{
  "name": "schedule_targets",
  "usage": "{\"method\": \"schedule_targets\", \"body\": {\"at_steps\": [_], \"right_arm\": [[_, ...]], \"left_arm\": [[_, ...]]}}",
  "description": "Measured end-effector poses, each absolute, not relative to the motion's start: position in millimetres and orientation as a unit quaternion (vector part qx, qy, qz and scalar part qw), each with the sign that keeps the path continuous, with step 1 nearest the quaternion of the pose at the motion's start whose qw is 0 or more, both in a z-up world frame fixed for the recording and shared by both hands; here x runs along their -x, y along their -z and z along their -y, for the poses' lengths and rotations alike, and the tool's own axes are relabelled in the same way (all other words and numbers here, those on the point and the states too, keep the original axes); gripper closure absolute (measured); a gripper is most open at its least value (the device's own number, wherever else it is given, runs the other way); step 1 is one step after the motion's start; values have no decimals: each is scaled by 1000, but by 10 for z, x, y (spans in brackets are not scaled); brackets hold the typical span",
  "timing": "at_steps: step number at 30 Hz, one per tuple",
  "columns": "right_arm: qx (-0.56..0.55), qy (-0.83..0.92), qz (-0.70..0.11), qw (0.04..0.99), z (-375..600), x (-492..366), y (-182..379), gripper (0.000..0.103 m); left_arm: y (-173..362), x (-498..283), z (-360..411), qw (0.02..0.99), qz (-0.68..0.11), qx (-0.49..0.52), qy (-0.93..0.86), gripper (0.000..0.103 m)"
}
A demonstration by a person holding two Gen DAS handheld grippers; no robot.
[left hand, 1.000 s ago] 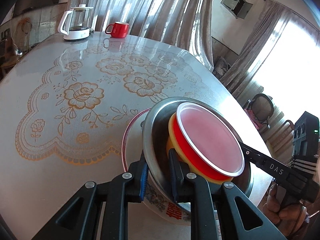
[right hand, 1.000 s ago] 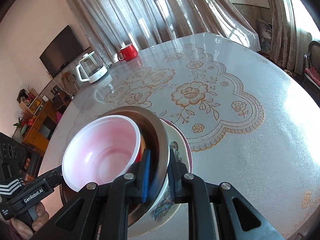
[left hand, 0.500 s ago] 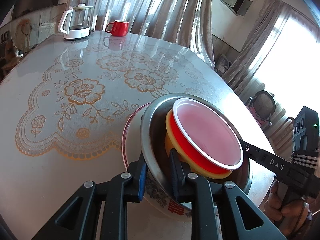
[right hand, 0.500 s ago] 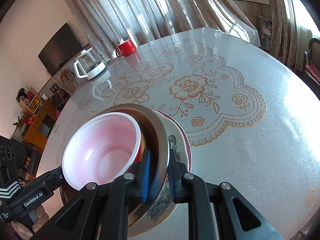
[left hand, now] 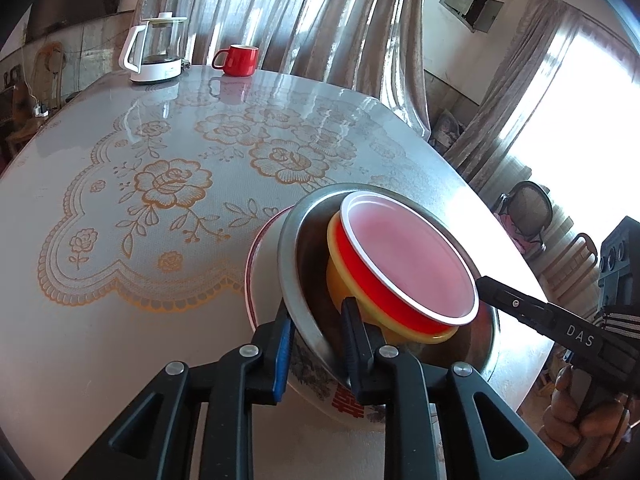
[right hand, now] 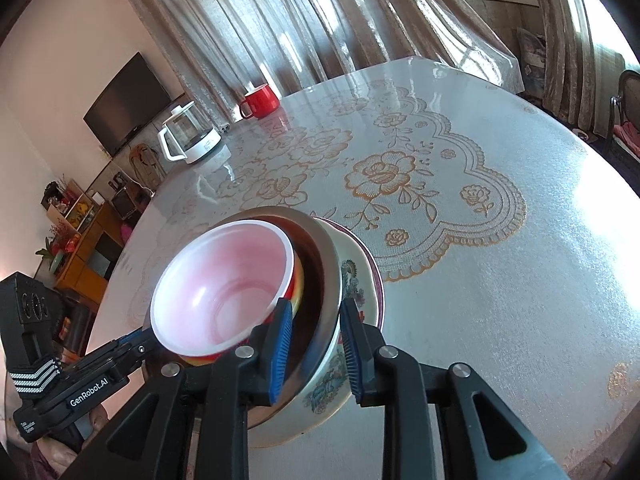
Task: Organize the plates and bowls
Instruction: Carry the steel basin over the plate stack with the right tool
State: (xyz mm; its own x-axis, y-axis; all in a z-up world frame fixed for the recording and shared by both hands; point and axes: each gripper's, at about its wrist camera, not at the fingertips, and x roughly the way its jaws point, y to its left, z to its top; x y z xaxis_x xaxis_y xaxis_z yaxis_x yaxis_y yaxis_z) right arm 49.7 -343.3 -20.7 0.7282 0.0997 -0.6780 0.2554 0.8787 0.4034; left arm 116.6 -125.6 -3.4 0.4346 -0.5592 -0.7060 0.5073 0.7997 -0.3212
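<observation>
Both my grippers were on the same stack, from opposite sides. Left gripper was clamped on the near rim of the steel bowl, one finger outside, the other inside against the wall. Right gripper pinched the opposite rim of that steel bowl the same way, blue pads on either side of the metal. Stack sat just ahead of both tools, near the table edge: floral plate at the bottom, steel bowl in it, yellow bowl nested inside that, red bowl with white-pink interior on top. The two inner bowls sat tilted, off-centre in the steel one. Couldn't tell whether the plate was touching the tablecloth or lifted. Far ahead across the table: glass kettle and red mug, side by side.
</observation>
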Motion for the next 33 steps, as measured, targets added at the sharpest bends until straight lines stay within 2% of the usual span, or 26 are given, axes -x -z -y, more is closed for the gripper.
{"method": "schedule_targets", "body": {"at_steps": [7,9,33], "right_arm": [[-244,43,-368,896,3404,-405,237,79],[-237,43,-368,898,3375,-405,258,85],[-214,58,-363,905,3311,-419,252,85]], "left_arm": [[8,-1095,1235,853,-417,26,314,79],[5,-1076,1241,854,-415,22,314,78],[-16,-992,1247,861,-410,23,301,78]]}}
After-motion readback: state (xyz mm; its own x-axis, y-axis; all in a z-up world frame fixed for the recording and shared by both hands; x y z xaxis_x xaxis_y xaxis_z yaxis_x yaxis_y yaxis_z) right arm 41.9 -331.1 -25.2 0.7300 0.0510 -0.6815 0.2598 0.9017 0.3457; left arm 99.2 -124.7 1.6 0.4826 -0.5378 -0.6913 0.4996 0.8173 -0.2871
